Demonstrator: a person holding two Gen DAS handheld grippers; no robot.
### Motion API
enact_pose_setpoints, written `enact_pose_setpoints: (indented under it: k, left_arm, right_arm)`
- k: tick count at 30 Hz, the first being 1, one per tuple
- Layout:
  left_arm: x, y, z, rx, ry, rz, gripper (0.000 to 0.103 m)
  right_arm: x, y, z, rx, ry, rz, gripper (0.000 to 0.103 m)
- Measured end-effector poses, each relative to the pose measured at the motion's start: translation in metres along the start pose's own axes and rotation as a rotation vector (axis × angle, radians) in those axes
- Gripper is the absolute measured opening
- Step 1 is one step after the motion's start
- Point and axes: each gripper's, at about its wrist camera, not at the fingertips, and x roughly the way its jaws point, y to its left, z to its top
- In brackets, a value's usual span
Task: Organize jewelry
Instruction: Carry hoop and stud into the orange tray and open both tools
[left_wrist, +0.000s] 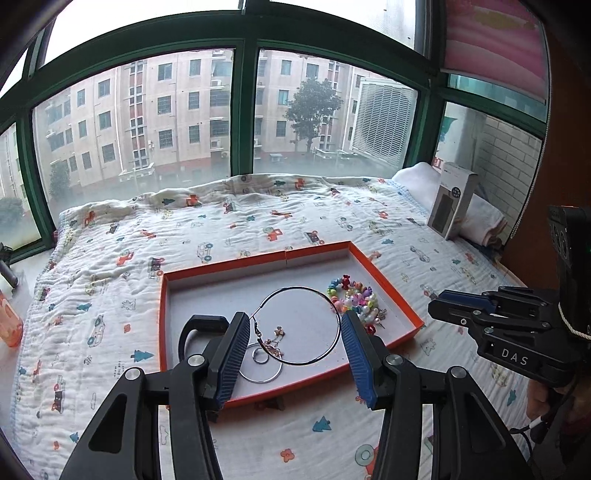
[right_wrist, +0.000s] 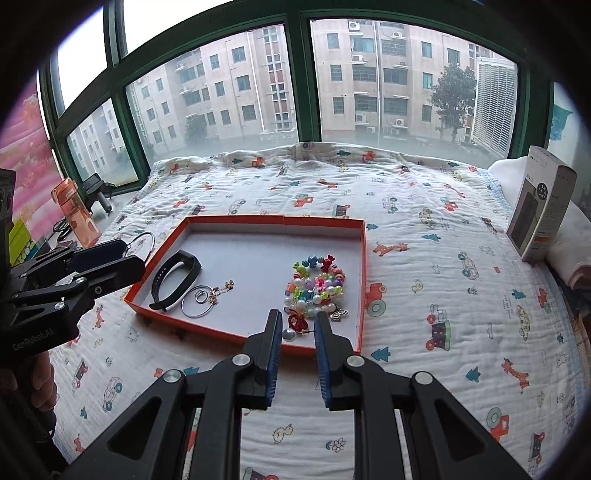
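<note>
At the far left, an orange translucent plastic bottle (right_wrist: 75, 214) stands on the sill beside the white quilted cover printed with little cars and trees (right_wrist: 443, 258).

Your left gripper (left_wrist: 294, 316) hangs over the left end of the shallow orange-walled cardboard tray (right_wrist: 236, 220). Its jaws stand about half apart and clamp a large thin silver wire hoop (left_wrist: 295, 288). The blue pads press on opposite sides of the ring, and it is clear of the tray floor.

Below that gripper, on the tray's white floor, lie three things:
- a black rubber wristband (right_wrist: 173, 280), nearest the left wall;
- a smaller silver hoop (left_wrist: 258, 381) just right of the band, with a tiny ring inside it;
- a short gold-coloured chain piece (right_wrist: 218, 291), touching that hoop's right side.

The middle of the tray is bare. Toward its right wall sits a heap of multicoloured and pearly bead bracelets (right_wrist: 317, 284).

Your right gripper (right_wrist: 297, 314) is at the tray's near right corner. Its jaws are drawn narrow, and a white pearl stud earring (right_wrist: 289, 335) bridges them. The pearl sits against the left pad and the thin post reaches the right one.

Farther right, off the tray, a grey and white cardboard carton (right_wrist: 541, 214) leans upright against a folded white towel (right_wrist: 569, 258) at the cover's right edge.
</note>
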Motion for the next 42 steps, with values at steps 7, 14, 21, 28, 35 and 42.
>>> enact_pose_setpoints:
  k: [7, 14, 21, 28, 35, 42]
  left_arm:
    - [0.016, 0.017, 0.011, -0.050, -0.008, 0.047, 0.055]
    - [0.046, 0.026, 0.007, -0.084, 0.031, 0.055, 0.055]
    - [0.076, 0.032, -0.002, -0.098, 0.085, 0.060, 0.055]
    - [0.096, 0.031, -0.007, -0.097, 0.125, 0.068, 0.055]
    - [0.101, 0.030, -0.011, -0.091, 0.143, 0.080, 0.056]
    - [0.099, 0.028, -0.013, -0.085, 0.151, 0.075, 0.057]
  right_arm:
    - [0.013, -0.010, 0.015, 0.055, -0.015, -0.044, 0.021]
    - [0.032, -0.017, 0.018, 0.082, 0.012, -0.087, 0.021]
    - [0.053, -0.025, 0.008, 0.107, 0.068, -0.098, 0.021]
    - [0.065, -0.030, 0.003, 0.124, 0.102, -0.096, 0.021]
    - [0.069, -0.029, 0.000, 0.132, 0.112, -0.086, 0.021]
    - [0.070, -0.026, -0.001, 0.125, 0.119, -0.077, 0.021]
